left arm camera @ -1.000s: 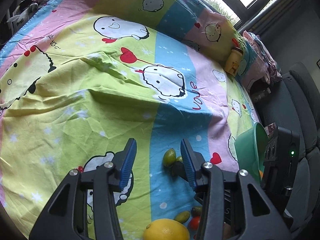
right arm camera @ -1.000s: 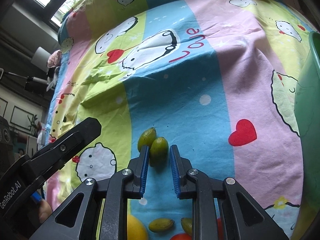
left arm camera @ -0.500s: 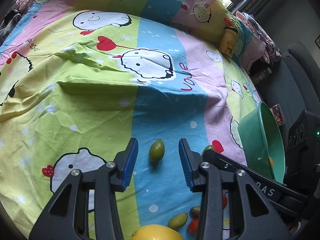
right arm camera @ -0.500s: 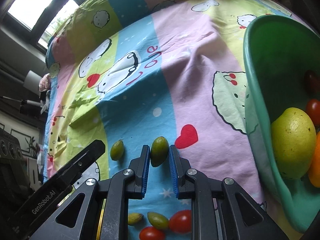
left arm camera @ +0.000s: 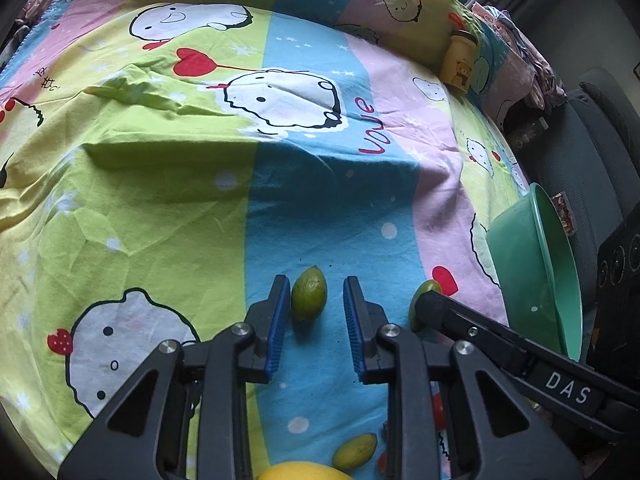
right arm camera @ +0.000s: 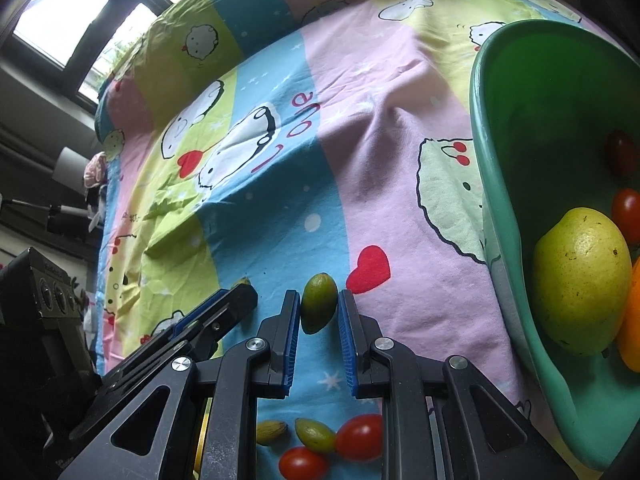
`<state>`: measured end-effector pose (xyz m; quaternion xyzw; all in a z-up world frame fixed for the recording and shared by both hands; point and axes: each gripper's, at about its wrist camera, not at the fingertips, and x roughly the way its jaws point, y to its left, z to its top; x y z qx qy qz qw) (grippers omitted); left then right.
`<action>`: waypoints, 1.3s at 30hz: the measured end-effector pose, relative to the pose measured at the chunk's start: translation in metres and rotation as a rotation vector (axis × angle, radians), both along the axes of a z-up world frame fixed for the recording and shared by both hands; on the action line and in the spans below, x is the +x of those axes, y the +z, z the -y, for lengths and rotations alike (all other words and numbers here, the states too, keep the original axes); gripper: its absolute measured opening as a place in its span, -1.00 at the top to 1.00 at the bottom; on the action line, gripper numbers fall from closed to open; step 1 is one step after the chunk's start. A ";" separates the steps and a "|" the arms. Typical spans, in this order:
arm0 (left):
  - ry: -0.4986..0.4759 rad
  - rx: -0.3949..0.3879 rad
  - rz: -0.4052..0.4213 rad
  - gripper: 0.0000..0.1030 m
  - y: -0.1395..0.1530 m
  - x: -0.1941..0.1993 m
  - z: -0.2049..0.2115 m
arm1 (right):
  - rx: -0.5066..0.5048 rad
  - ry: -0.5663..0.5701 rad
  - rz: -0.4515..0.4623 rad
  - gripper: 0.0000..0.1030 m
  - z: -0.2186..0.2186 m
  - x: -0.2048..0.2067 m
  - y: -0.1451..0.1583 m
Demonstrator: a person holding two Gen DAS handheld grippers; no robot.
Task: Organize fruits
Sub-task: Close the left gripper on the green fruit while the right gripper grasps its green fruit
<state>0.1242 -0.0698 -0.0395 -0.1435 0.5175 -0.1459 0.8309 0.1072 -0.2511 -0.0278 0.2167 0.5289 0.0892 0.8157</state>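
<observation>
On the bed, spread with a cartoon-print sheet (left arm camera: 168, 208) in green, blue and pink stripes, both grippers are working on small fruit. The right gripper (right arm camera: 319, 316) is clamped shut on a small green oval fruit (right arm camera: 319, 307), its blue pads pressing both flanks. It hangs just left of the green plastic bowl (right arm camera: 496, 184), which lies tipped on the bed to its right. The bowl already holds a large yellow-green mango-like fruit (right arm camera: 582, 280) and some red cherry tomatoes (right arm camera: 626, 212).

The left gripper (left arm camera: 316, 312) is closing around a second green oval fruit (left arm camera: 309, 298) that lies on the blue stripe. The left pad looks to be touching it or nearly so, while a clear gap remains at the right pad, so I would not call it gripped yet.

To finish this well, the left gripper should shift slightly so the fruit sits centred, then close squarely on the widest part. A pinch near the tapered tip would likely squirt it out across the soft sheet. The right gripper's arm lies close alongside, so lifting the left straight up first should avoid a knock.

Near the bottom of the right view, more cherry tomatoes (right arm camera: 358, 436) and small green fruits (right arm camera: 314, 434) wait on the sheet.
</observation>
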 end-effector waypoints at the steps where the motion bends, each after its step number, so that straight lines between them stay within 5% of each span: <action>1: 0.002 0.002 0.001 0.56 0.000 0.000 0.000 | 0.001 -0.001 0.000 0.59 0.000 0.000 0.000; 17: -0.005 0.028 0.058 0.65 0.010 -0.009 0.004 | 0.004 0.007 0.021 0.59 0.000 -0.002 0.005; 39: 0.017 -0.019 0.234 0.65 0.063 -0.049 0.009 | 0.008 0.009 0.147 0.59 0.008 -0.022 0.038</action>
